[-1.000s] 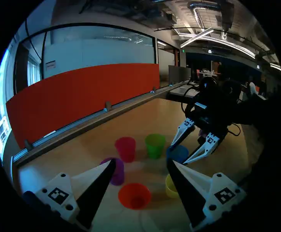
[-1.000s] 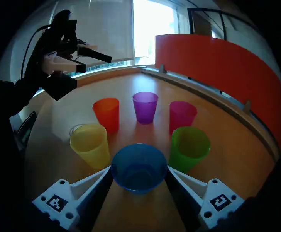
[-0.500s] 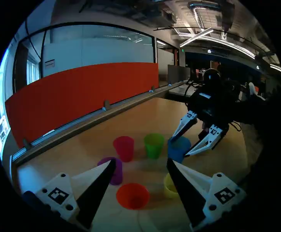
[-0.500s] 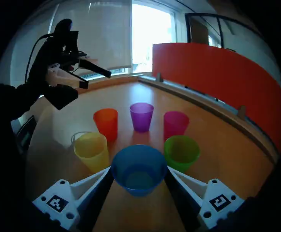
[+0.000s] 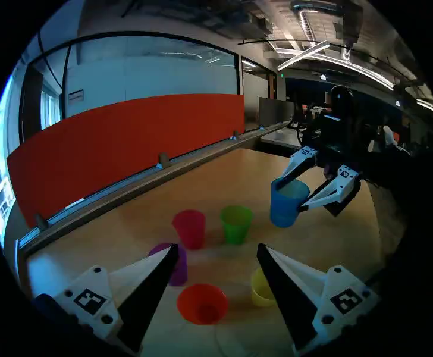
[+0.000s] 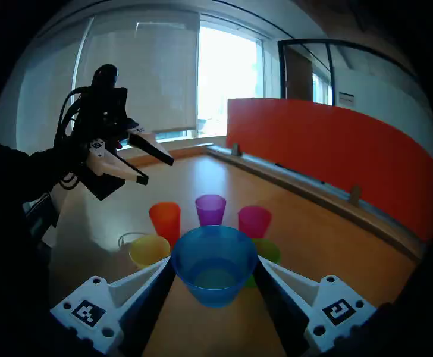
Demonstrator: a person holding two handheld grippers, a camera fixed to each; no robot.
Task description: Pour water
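My right gripper is shut on a blue cup, which hangs upright above the table. In the left gripper view that blue cup is in the air at the right, between the right gripper's white fingers. Below it on the wooden table stand an orange cup, a purple cup, a magenta cup, a yellow cup and a green cup. My left gripper is open above the orange cup, with nothing between its fingers.
A red partition with a rail along its foot runs down the table's far side. A person's dark sleeve holds the left gripper at the left. A thin cable loop lies beside the yellow cup.
My right gripper has lifted the blue cup up off the table, away from the other cups. The left gripper has barely moved.
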